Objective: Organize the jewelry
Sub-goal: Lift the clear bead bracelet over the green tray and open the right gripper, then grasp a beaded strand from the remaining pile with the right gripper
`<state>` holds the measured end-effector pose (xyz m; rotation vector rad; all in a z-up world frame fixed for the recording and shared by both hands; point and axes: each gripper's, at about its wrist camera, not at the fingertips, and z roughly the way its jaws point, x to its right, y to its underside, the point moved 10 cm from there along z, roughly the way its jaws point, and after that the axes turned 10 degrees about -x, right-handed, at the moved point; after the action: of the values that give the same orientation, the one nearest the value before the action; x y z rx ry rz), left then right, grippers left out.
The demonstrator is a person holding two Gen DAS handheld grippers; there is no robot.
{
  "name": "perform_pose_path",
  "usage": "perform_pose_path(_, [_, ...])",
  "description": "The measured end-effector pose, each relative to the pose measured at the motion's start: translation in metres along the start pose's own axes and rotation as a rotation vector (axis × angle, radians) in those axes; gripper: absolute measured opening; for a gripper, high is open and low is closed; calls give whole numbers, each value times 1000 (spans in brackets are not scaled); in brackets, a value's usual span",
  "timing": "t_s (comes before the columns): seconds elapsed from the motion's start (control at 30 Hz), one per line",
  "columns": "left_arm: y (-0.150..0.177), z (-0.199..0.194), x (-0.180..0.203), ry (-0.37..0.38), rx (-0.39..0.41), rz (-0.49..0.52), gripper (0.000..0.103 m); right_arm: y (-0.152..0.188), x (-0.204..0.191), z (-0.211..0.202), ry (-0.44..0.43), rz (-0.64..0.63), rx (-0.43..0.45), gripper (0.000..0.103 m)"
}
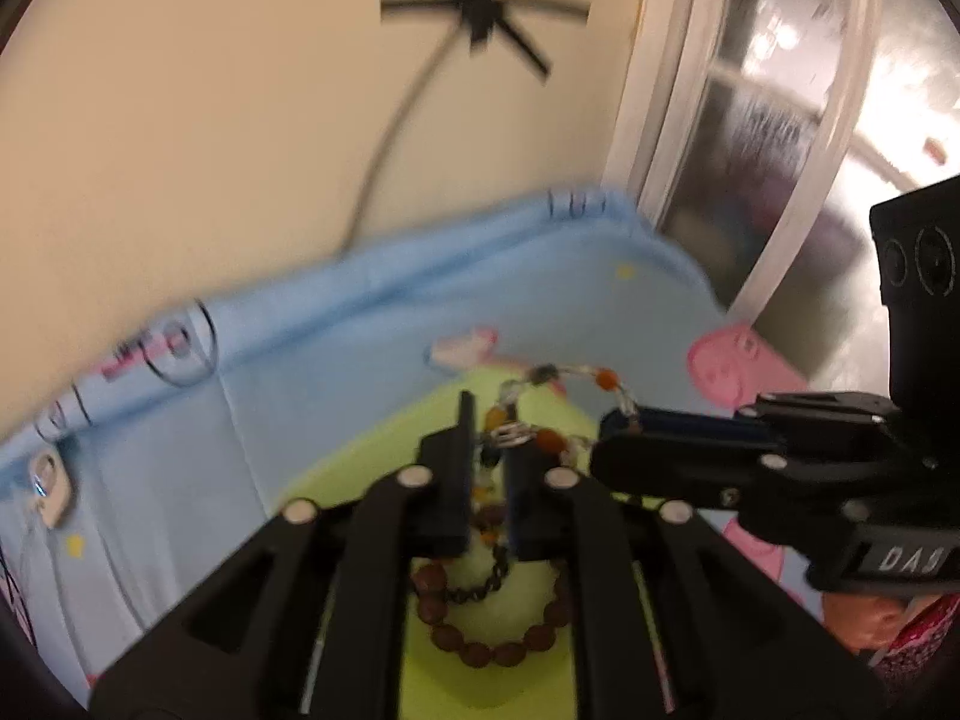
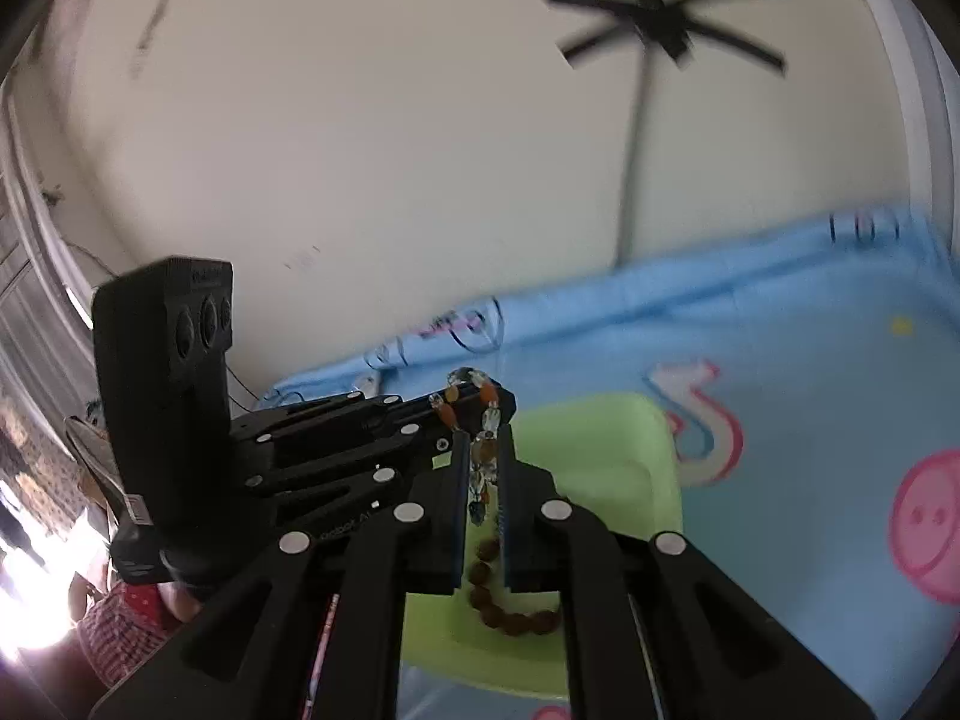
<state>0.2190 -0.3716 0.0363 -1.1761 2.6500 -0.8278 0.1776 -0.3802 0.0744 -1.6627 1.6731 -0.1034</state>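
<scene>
Both the left gripper (image 1: 487, 462) and right gripper (image 2: 485, 462) are clamped on the mixed clear-and-orange glass-bead bracelet (image 1: 543, 405); lower it slowly (no tugging apart) into the lime-green plastic tray (image 2: 606, 450).

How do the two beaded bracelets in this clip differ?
The mixed-bead bracelet has clear, orange and dark beads; the brown bracelet is uniform reddish-brown. The mixed-bead bracelet hangs in the air, pinched by the left gripper and right gripper; the brown bracelet lies loose in the green tray. Both are strings of beads.
</scene>
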Motion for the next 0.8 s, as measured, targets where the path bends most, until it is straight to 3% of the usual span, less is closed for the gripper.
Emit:
perform_pose_path(0.13, [16,16,-4,-25,-81,4,27,5,13,11,88,-3,-1,0])
perform_pose_path(0.17, [19,15,-6,-8,-97,-1,35,3,16,11,87,3,6,17])
perform_pose_path(0.2, [21,11,-7,-3,-101,-9,41,2,18,7,82,12,26,25])
perform_pose_path(0.3, [23,-9,-18,-14,-83,-25,42,-3,14,-5,49,20,54,25])
perform_pose_path(0.53, [42,-110,-63,-8,110,-93,42,2,-36,-35,2,-61,102,25])
perform_pose_path(0.57, [55,-126,-76,-24,139,-107,48,6,-47,-36,-14,-76,100,25])
perform_pose_path(0.6, [66,-138,-88,-45,156,-122,61,11,-58,-36,-31,-89,93,25])
perform_pose_path(0.8, [162,-176,-173,-192,206,-291,64,56,-111,7,-73,-183,-20,25])
